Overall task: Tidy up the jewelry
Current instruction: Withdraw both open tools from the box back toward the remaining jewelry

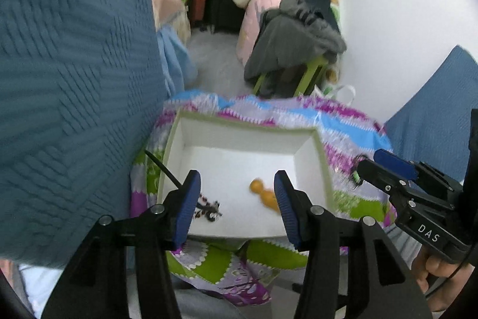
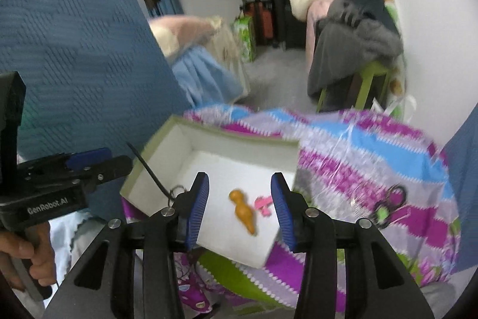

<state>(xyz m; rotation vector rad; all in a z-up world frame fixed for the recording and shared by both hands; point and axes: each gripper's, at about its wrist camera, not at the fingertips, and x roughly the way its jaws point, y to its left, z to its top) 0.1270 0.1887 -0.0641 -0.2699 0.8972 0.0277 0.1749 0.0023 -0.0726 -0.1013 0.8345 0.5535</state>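
A white box with a green rim [image 1: 248, 124] [image 2: 227, 132] sits on a purple, blue and green patterned cloth [image 1: 343, 115] [image 2: 358, 145]. Inside lie an orange pear-shaped piece [image 1: 264, 193] [image 2: 243, 211], a black-and-white beaded piece [image 1: 209, 207] and a small pink piece [image 2: 263, 204]. A thin black stick [image 1: 162, 169] [image 2: 151, 169] leans over the box's left wall. My left gripper [image 1: 237, 199] [image 2: 116, 159] hovers open above the box, nothing between its pads. My right gripper [image 2: 239, 199] [image 1: 373, 162] is open too, over the orange piece. A black-and-green item [image 2: 385, 208] lies on the cloth at right.
A blue textured cover [image 1: 74, 79] [image 2: 74, 50] rises close on the left. Beyond the cloth stands a green stool piled with dark clothes [image 1: 298, 44] [image 2: 352, 50]. A person's hands [image 1: 439, 268] [image 2: 27, 253] hold the gripper handles. Suitcases and hanging clothes fill the back.
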